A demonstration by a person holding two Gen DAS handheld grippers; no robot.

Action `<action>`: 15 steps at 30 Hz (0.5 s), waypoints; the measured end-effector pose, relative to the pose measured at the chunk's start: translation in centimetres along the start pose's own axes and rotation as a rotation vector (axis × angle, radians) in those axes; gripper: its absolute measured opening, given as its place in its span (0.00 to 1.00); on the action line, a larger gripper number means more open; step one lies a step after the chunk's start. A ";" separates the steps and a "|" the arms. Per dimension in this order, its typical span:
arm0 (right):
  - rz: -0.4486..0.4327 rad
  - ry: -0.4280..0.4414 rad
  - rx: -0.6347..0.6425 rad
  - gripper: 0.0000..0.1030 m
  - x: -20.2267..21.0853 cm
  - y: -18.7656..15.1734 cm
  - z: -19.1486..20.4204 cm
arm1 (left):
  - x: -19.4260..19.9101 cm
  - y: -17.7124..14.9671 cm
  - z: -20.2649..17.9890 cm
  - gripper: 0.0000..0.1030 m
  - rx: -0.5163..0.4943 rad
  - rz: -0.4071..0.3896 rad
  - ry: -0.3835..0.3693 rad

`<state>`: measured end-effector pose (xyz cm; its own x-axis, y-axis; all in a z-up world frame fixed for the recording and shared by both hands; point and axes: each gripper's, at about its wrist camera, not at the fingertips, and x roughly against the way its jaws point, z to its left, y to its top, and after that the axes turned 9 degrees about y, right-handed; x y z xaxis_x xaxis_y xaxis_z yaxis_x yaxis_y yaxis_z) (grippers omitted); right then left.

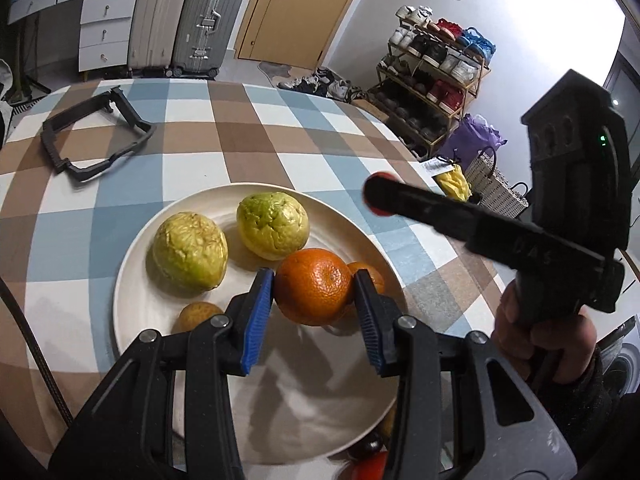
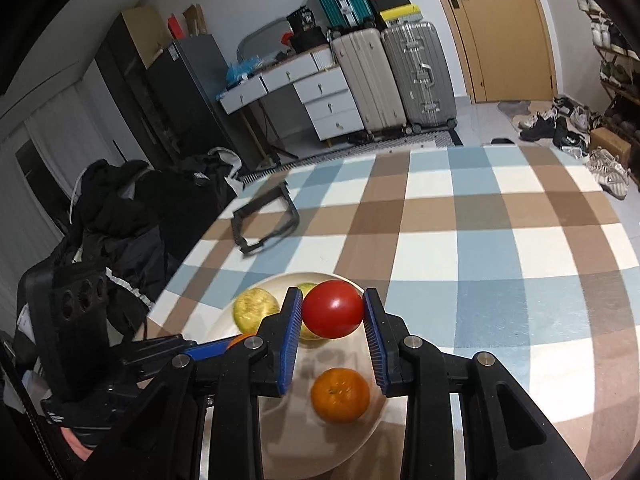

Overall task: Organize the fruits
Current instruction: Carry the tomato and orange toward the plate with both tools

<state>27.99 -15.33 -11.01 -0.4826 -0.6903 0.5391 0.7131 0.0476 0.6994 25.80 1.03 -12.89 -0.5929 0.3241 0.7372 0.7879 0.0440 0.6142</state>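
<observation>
My left gripper [image 1: 313, 280] is shut on an orange [image 1: 312, 286] just above a cream plate [image 1: 132, 280]. On the plate lie two yellow-green guavas [image 1: 190, 258] [image 1: 273, 225], a small brownish fruit [image 1: 199, 315] and a second orange [image 1: 372, 276] behind the held one. My right gripper [image 2: 332, 300] is shut on a red tomato [image 2: 333, 309] over the far part of the same plate [image 2: 360, 436], above an orange [image 2: 340, 394] and a guava [image 2: 256, 309]. In the left wrist view the right gripper [image 1: 378, 194] hangs over the plate's right rim, held by a hand [image 1: 548, 336].
A black frame-like piece [image 1: 96, 136] [image 2: 266, 220] lies on the checked tablecloth [image 1: 248, 148] at the far left. Red and dark round things [image 1: 372, 464] sit by the plate's near rim. A chair piled with dark clothes [image 2: 120, 216] stands left of the table.
</observation>
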 end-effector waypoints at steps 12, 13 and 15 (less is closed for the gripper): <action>0.099 0.002 -0.023 0.30 -3.6 -0.9 -1.7 | -2.8 0.6 0.4 0.37 0.016 0.053 -0.034; 0.101 -0.001 -0.025 0.30 -3.7 -1.0 -1.8 | -3.0 0.7 0.3 0.37 0.014 0.054 -0.034; 0.104 -0.001 -0.028 0.30 -3.8 -1.0 -1.9 | -3.1 0.8 0.2 0.37 0.012 0.056 -0.032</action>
<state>30.08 -14.15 -14.67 -0.4059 -0.6819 0.6085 0.7734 0.0983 0.6262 28.28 0.19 -14.78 -0.5427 0.3567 0.7605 0.8215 0.0364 0.5691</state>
